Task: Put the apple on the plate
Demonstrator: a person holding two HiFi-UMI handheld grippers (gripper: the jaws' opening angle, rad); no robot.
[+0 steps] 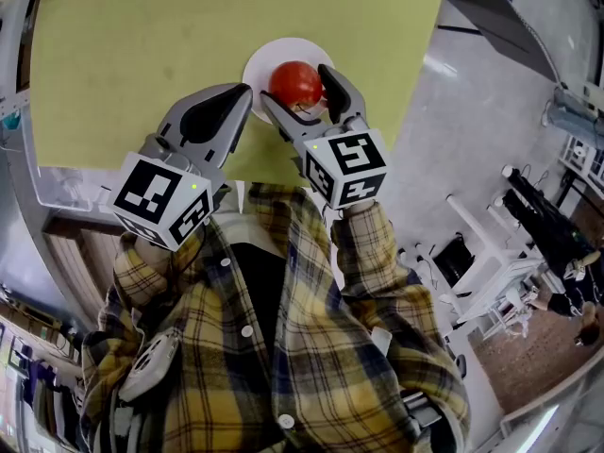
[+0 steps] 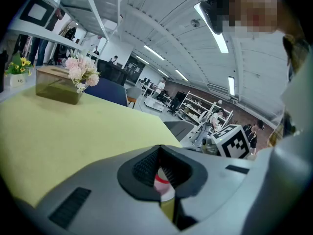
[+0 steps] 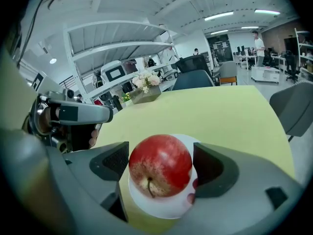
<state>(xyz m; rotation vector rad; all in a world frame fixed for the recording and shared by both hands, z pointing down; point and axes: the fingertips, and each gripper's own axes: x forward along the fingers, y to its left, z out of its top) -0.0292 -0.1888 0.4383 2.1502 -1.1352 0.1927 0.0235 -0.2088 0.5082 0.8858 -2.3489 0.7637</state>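
A red apple (image 1: 295, 83) (image 3: 160, 166) is over the middle of a white plate (image 1: 257, 64) (image 3: 166, 207) on the yellow-green table. My right gripper (image 1: 304, 91) (image 3: 160, 168) is shut on the apple, with a dark pad against each side and the stem pointing back toward the camera. I cannot tell whether the apple rests on the plate or hangs just above it. My left gripper (image 1: 243, 97) (image 2: 161, 175) is just left of the plate. Its jaws are shut with nothing between them.
The yellow-green table (image 1: 189, 36) stretches beyond the plate, and its right edge (image 1: 429, 55) lies close by. At the far end stand a box with pink flowers (image 2: 73, 80) (image 3: 144, 89). Chairs (image 3: 198, 80) and grey floor lie to the right.
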